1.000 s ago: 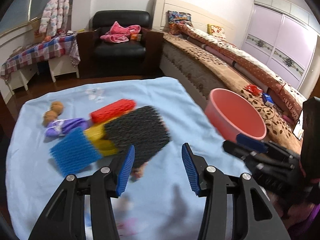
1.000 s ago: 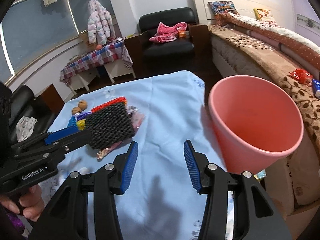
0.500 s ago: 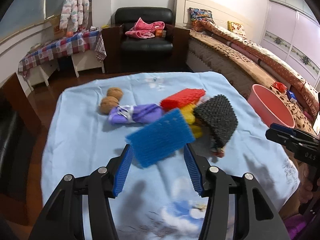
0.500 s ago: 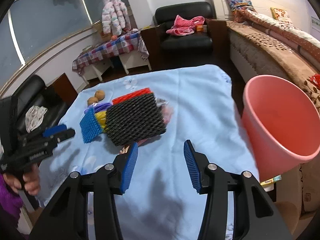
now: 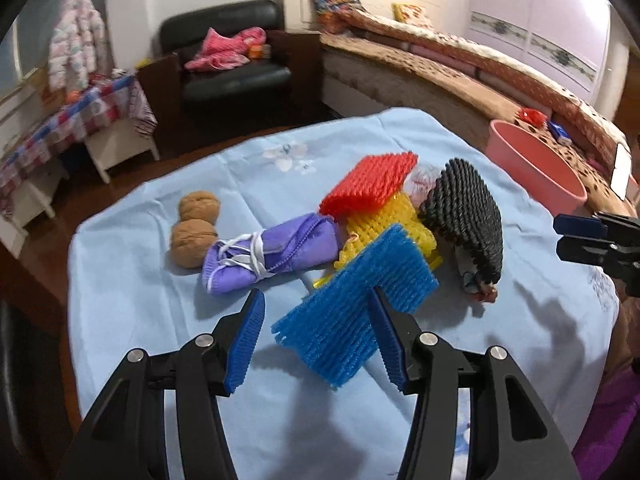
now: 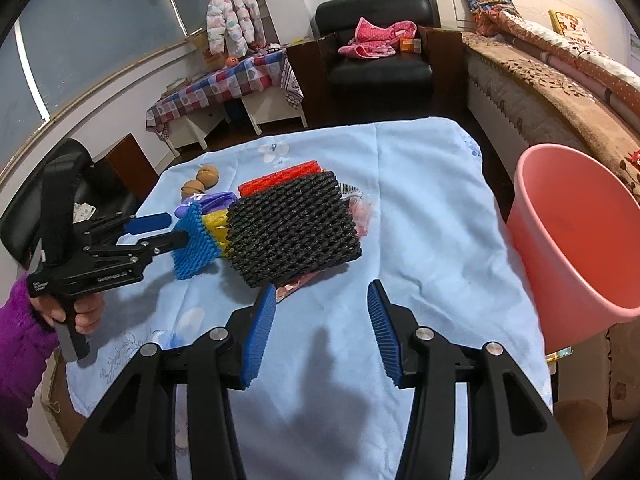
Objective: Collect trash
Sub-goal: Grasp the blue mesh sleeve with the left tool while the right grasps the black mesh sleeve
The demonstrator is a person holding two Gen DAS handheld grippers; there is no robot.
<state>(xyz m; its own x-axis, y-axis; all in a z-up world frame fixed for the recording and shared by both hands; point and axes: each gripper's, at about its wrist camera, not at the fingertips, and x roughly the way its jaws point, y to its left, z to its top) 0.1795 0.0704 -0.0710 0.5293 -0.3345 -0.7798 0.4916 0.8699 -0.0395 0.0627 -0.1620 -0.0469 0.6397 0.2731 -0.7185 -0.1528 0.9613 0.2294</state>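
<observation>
A heap of foam nets lies on the light blue tablecloth (image 5: 132, 288): a red net (image 5: 368, 184), a yellow net (image 5: 384, 224), a black net (image 5: 468, 220) and a blue net (image 5: 352, 312). My left gripper (image 5: 316, 300) stands open over the blue net, whose near end lies between the jaws; the pads do not press it. In the right wrist view the left gripper (image 6: 176, 227) reaches the blue net (image 6: 194, 240) from the left. My right gripper (image 6: 322, 292) is open and holds nothing, just short of the black net (image 6: 292, 232). The pink bucket (image 6: 572, 232) stands off the table's right edge.
A purple cloth bundle (image 5: 272, 252) tied with white cord and two walnuts (image 5: 196, 224) lie left of the heap. A crumpled wrapper (image 6: 360, 212) pokes out under the black net. A bed (image 5: 460, 76) runs along the right, and a black armchair (image 5: 232, 64) stands behind the table.
My left gripper has swung left, away from the bucket side, and come down over the blue net. My right gripper has shifted left from the bucket toward the black net.
</observation>
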